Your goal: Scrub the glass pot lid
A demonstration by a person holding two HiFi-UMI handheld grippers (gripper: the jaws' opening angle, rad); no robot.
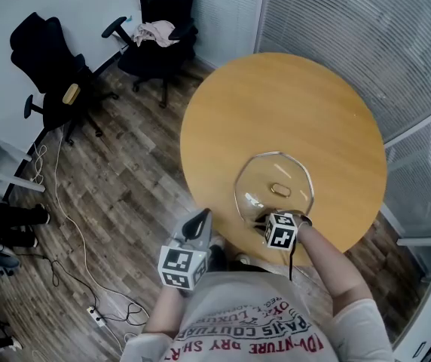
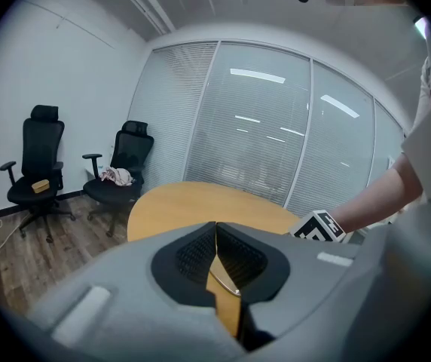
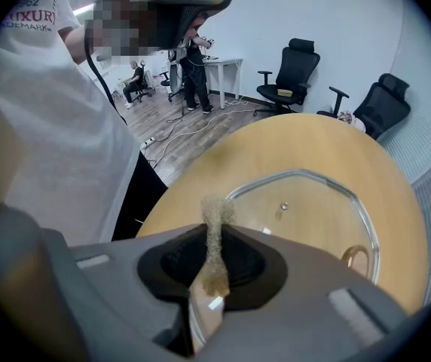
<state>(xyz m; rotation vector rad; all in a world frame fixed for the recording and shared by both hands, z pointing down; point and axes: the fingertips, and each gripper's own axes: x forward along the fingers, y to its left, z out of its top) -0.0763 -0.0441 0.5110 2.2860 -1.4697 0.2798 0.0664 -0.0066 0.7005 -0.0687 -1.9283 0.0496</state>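
Observation:
A clear glass pot lid [image 1: 274,187] with a metal rim lies on the round wooden table [image 1: 276,104], close to its near edge. My right gripper [image 1: 265,219] sits at the lid's near rim, shut on a thin tan scrub pad [image 3: 215,216]. The pad sticks up between the jaws, over the rim of the lid [image 3: 313,210]. My left gripper [image 1: 200,219] hangs off the table to the left, above the floor. Its jaws are shut with nothing between them [image 2: 215,231], and it points toward the table [image 2: 193,206].
Two black office chairs [image 1: 50,66] [image 1: 159,29] stand on the wood floor at the back left, one holding a cloth. Cables [image 1: 72,225] and a power strip [image 1: 95,313] lie on the floor. Glass walls with blinds [image 1: 366,29] run behind the table. People stand by a white desk [image 3: 223,70].

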